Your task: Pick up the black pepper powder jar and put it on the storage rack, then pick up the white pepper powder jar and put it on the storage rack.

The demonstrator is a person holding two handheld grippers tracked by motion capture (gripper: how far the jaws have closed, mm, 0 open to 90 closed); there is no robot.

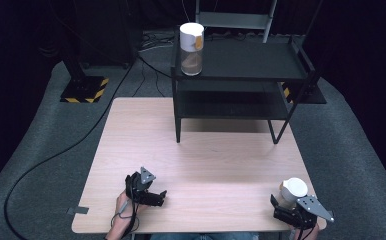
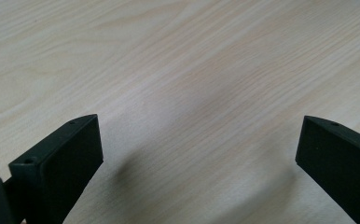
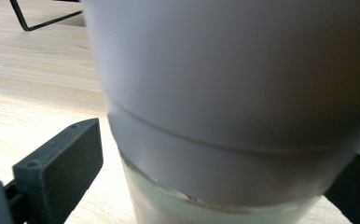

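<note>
White-lidded jar (image 3: 234, 107) sits right in front of my right gripper (image 1: 287, 204), at the near right corner of the table (image 1: 201, 150). In the right gripper view its long axis runs up and down, tilted a little in that frame, with the white lid on top and a clear glass body below, base toward the wood. My right jaws stand apart, one on each side of the jar; the left one is clear of the glass, and on the right I cannot tell whether it touches. From the high view I see the round white top just beyond the gripper.

My left gripper (image 1: 157, 196) rests low near the front edge, left of centre, well apart from the jar. Its jaws are spread wide with only bare wood grain between them.

Farther back, a black two-tier shelf (image 1: 241, 75) stands at the far edge of the table on thin legs. On the left end of its top tier a second jar (image 1: 191, 48) stands upright, white lid up, with an orange patch on its side. Beyond that lies grey floor with cables.
</note>
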